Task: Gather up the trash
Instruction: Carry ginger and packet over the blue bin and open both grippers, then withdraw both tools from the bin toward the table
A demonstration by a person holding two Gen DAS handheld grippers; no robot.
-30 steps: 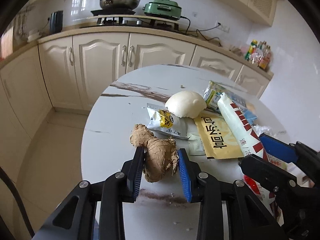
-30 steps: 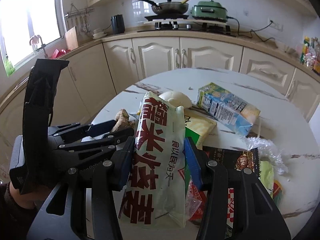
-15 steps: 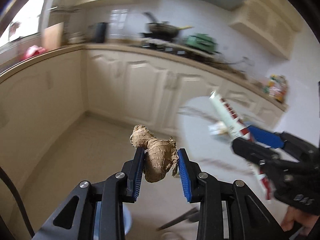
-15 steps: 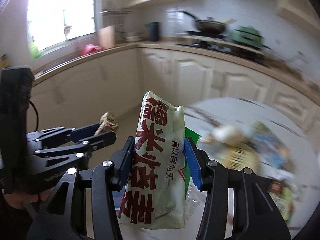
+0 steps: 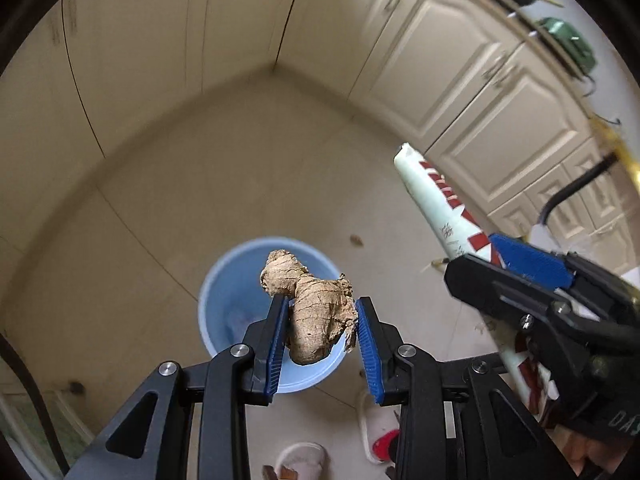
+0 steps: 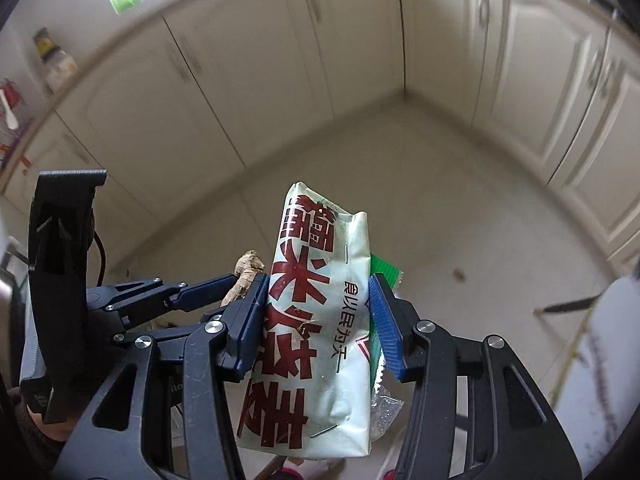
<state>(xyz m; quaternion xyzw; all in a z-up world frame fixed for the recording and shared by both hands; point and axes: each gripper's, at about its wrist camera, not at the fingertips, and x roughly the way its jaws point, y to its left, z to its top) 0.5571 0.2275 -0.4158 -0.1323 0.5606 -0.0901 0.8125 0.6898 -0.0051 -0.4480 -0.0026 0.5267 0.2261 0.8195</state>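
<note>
While both point down at the tiled floor, the left gripper [image 5: 322, 330] clamps one knobbly ginger root [image 5: 310, 308] above one round blue bin [image 5: 224, 292]; the right gripper [image 6: 318, 320] pinches one crinkled white packet [image 6: 316, 320].

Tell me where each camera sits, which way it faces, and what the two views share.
Left wrist: on the left tongs, facing steeply down at the floor and the blue bin; the tongs grip a ginger root.
Right wrist: on the right tongs, facing down at the floor and cabinets; the tongs grip a white packet.
Shared: ginger, packet, both tongs, cream cabinets.
</note>
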